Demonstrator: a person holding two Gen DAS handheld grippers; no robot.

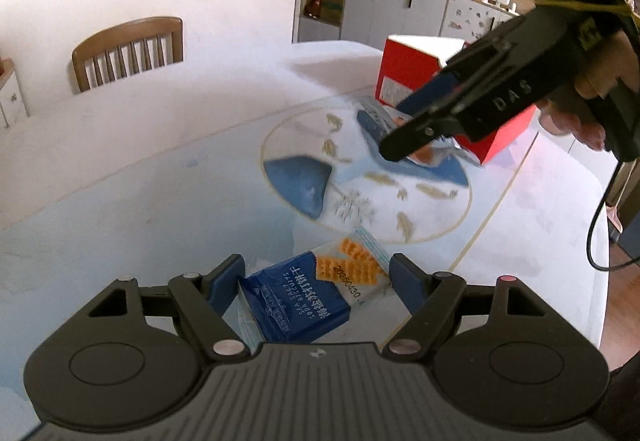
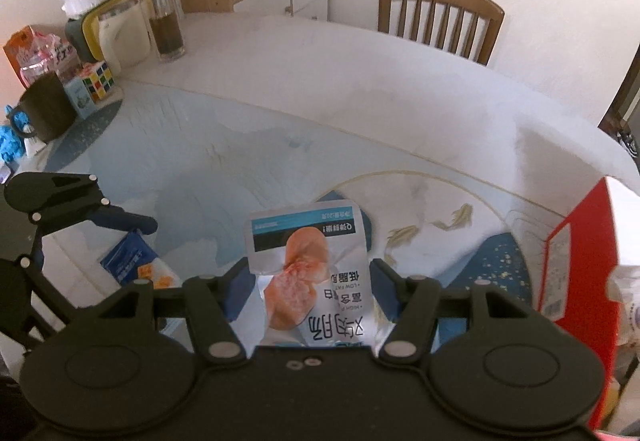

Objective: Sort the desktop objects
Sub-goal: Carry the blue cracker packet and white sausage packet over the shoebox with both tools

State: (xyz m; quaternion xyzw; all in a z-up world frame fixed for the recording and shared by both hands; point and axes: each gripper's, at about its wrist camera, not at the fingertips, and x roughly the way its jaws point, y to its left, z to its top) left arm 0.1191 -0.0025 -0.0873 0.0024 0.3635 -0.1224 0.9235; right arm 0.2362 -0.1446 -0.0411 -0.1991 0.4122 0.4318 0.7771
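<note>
Silver snack pouch (image 2: 308,273) sits pinched in our right gripper (image 2: 312,281), lifted off the table (image 2: 360,89). Biscuit pack (image 1: 316,297) lies between the left gripper (image 1: 316,281) fingers, spread apart, seemingly untouched. Carry step; next likely the red box (image 2: 576,253), needs a clean release over it.

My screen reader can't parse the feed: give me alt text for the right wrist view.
The right gripper holds a silver snack packet printed with pink meat slices, lifted above a pale table. A red box stands at the right edge; at left, the left gripper hovers over a blue biscuit packet. A wooden chair sits beyond.
</note>
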